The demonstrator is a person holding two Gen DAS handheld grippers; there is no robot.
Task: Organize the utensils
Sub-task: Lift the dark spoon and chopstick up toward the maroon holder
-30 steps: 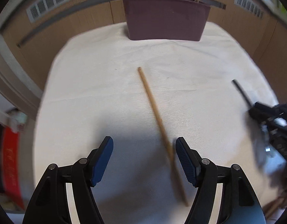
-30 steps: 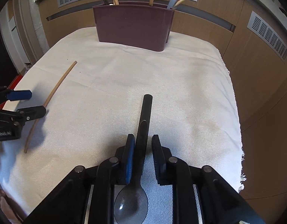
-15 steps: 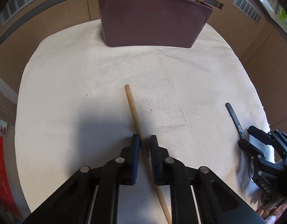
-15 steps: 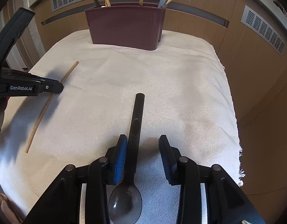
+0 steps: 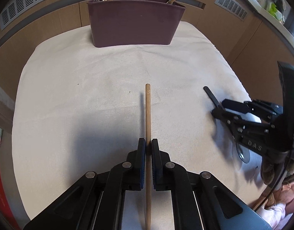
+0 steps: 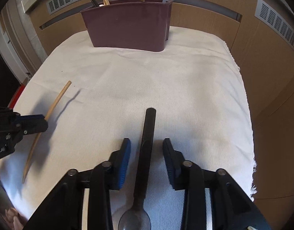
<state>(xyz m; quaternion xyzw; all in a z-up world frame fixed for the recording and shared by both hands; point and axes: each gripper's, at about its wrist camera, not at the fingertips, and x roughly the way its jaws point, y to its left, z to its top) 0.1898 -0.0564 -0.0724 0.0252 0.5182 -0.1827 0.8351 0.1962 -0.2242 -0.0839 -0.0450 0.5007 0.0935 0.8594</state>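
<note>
Left gripper [image 5: 148, 147] is clamped on the wooden chopstick [image 5: 148, 115], lifted off the cloth [image 5: 70, 80] short of the caddy [image 5: 135, 28]; a second ago its jaws straddled it. Right gripper [image 6: 147, 151] is closing around the black spoon [image 6: 147, 141], pads not touching. We judge both light, stiff; mid-shaft grips suit.

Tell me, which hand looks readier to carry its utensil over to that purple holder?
The left. The left gripper is shut on the wooden chopstick, ready to go to the purple holder. The right gripper has the black spoon between closing jaws, its pads not yet touching.
</note>
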